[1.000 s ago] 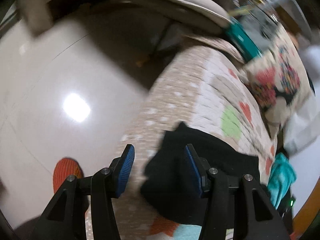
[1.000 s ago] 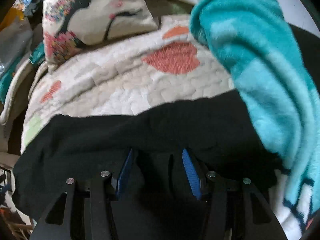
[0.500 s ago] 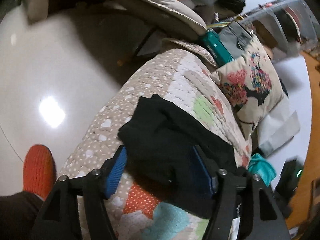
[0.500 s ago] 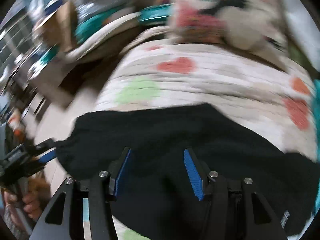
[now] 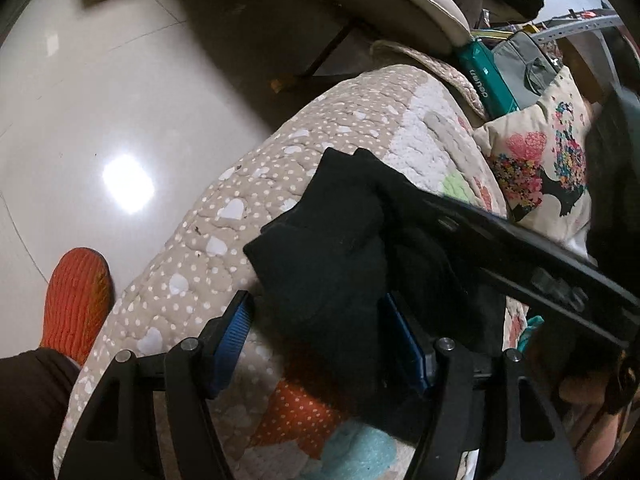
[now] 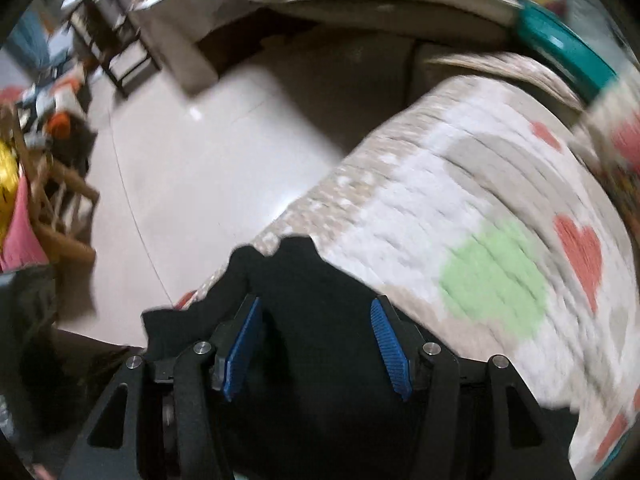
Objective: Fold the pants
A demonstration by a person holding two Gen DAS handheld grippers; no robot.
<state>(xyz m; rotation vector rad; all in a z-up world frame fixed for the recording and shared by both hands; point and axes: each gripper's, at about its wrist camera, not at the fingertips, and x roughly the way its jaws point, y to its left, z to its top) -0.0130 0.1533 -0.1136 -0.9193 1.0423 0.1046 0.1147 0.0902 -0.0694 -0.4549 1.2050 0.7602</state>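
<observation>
On the heart-patterned quilt [image 5: 256,216] the black pants [image 5: 332,248] lie bunched near its edge. Both the left gripper [image 5: 320,340] and right gripper [image 6: 316,344] stand spread, each straddling cloth without pinching, probably to gather a fold.

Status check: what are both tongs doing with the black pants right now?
Left tongs open, straddling bunched black fabric pants. Right tongs open over same pants. Pants lie on heart-patterned quilt. Nothing in the way.

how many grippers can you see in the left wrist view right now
2. The left gripper straddles the black pants at the bottom; the right gripper reaches in from the right over them.
</observation>
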